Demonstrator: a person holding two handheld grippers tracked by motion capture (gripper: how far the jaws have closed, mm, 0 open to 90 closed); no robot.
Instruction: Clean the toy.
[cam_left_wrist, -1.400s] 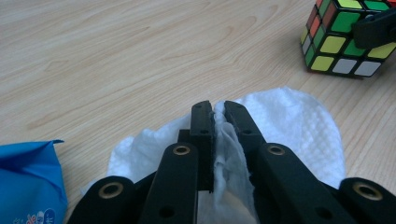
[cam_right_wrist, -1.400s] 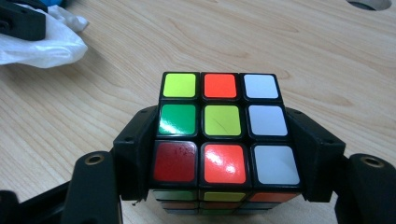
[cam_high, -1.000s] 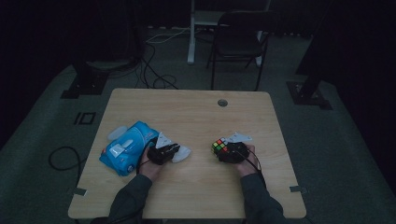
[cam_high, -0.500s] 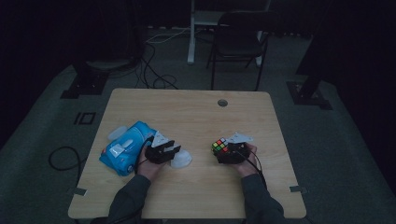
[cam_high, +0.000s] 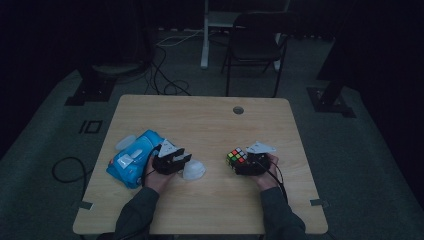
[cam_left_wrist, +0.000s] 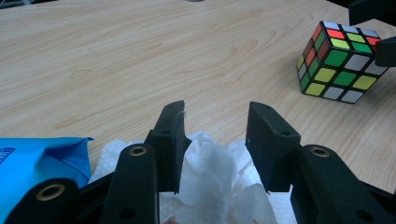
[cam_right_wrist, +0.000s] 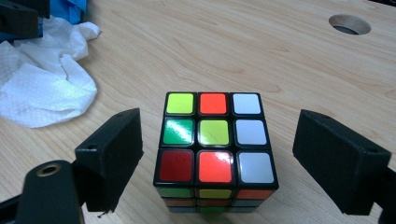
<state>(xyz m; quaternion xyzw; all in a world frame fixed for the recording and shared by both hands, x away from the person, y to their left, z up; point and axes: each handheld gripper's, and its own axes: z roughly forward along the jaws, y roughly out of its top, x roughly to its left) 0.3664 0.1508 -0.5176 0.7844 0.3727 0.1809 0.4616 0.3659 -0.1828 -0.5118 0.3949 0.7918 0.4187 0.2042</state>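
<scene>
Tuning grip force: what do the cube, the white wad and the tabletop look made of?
Cube: hard plastic, black frame, glossy coloured tiles with glare. White wad: soft tissue or wipe, crumpled, matte. Tabletop: light wood-grain surface, probably laminate, slight sheen.

Left claw (cam_high: 182, 159), right claw (cam_high: 239, 163): jaws apart, just opened.

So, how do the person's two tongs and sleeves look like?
Both tongs are black. The left tongs have two blocky, flat-faced jaws on arms with brass-coloured rivets. The right tongs have the same black block jaws and a brass rivet. From above, each carries a pale grey three-cornered plate and trails a thin dark cable. The person wears dark grey-green long sleeves.
</scene>
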